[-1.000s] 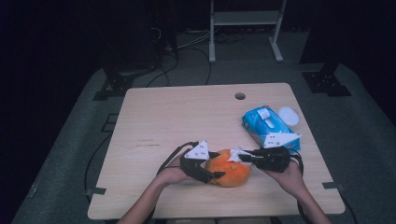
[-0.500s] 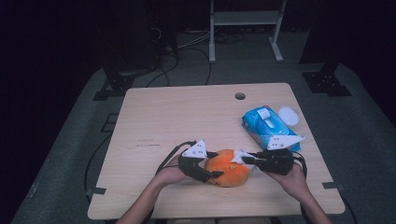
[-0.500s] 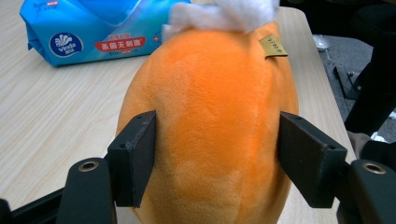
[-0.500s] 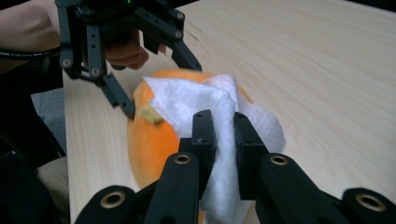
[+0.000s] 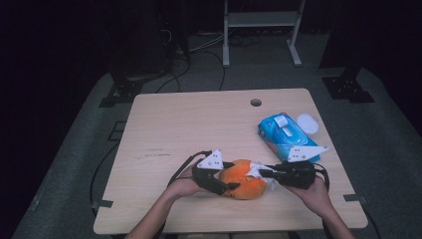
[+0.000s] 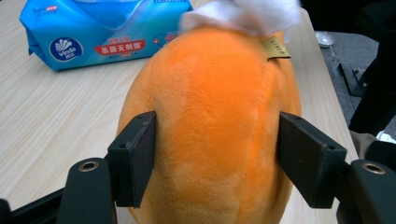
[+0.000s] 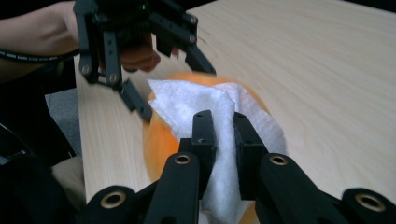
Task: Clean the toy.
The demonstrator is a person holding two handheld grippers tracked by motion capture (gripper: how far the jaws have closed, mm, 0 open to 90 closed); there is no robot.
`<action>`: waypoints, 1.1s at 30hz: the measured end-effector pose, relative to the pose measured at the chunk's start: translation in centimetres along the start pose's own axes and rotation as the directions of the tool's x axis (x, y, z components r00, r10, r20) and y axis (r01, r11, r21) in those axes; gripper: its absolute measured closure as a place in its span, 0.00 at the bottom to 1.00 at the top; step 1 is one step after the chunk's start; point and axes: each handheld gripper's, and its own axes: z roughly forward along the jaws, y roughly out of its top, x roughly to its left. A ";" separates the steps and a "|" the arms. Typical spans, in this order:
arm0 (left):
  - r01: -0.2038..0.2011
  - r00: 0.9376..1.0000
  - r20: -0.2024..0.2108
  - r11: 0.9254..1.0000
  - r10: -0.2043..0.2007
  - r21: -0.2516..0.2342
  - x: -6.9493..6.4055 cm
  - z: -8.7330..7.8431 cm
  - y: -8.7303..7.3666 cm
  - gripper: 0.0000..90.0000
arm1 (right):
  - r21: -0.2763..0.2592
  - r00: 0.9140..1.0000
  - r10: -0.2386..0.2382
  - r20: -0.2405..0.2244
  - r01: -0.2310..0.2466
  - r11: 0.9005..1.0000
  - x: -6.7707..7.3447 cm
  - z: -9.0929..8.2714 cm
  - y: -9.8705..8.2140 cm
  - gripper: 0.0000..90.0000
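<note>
From the high view, an orange plush [image 5: 242, 179] lies on the bench [image 5: 199, 124] near the front edge, between the two hands. The left tool [image 5: 230, 187] grips the plush from its left side, and the right tool [image 5: 260, 172] reaches in from the right, pinching a white wipe [image 5: 257, 169] against the plush's top. A blue wipe pack [image 5: 284, 134] lies behind the right hand, with a white lid [image 5: 307, 123] just beside it.

In the left gripper view, the left tool's [image 6: 217, 158] jaws stand partly closed, pressing on both flanks of the plush [image 6: 215, 121]. The wipe [image 6: 243, 14] rests at its far end, and the pack [image 6: 102, 28] lies beyond.

In the right gripper view, the right tool [image 7: 223, 135] is narrow, clamped on the wipe [image 7: 205, 102], which drapes over the plush [image 7: 156, 140]. The left tool [image 7: 175, 77] holds the plush's far end.
</note>
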 end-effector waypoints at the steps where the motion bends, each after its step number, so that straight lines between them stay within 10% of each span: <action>1: -0.004 1.000 -0.001 1.000 0.004 0.004 0.0 0.0 0.0 0.35 | 0.001 1.000 -0.008 0.001 0.008 1.000 0.0 0.4 0.5 0.90; 10: 0.123 0.992 -0.001 0.992 -0.123 -0.019 1.1 -0.6 0.0 0.14 | 0.012 0.999 0.042 -0.010 -0.042 0.999 -1.4 1.8 0.2 0.90; 14: 0.260 0.965 0.049 0.965 -0.259 -0.018 2.0 -0.5 -0.6 0.10 | 0.017 0.999 0.037 -0.008 -0.037 0.999 -1.1 1.4 -0.3 0.90; 18: 0.310 0.944 0.108 0.950 -0.311 0.028 2.0 0.4 -1.0 0.06 | 0.012 0.999 0.043 -0.030 -0.043 0.999 -0.6 1.4 -1.0 0.90; 25: 0.278 0.949 0.144 0.960 -0.281 0.038 2.0 0.8 -1.4 0.17 | 0.017 0.998 0.039 -0.045 -0.039 0.999 0.4 1.4 -1.4 0.90; 30: 0.130 0.991 0.057 0.986 -0.125 -0.105 1.9 -0.9 -0.3 0.35 | -0.006 1.000 -0.005 0.003 0.005 1.000 0.8 0.6 0.0 0.90; 33: 0.004 1.000 -0.026 0.992 -0.007 -0.127 1.7 -2.0 0.8 0.35 | -0.023 0.999 -0.025 0.028 0.026 0.999 0.8 0.6 0.8 0.90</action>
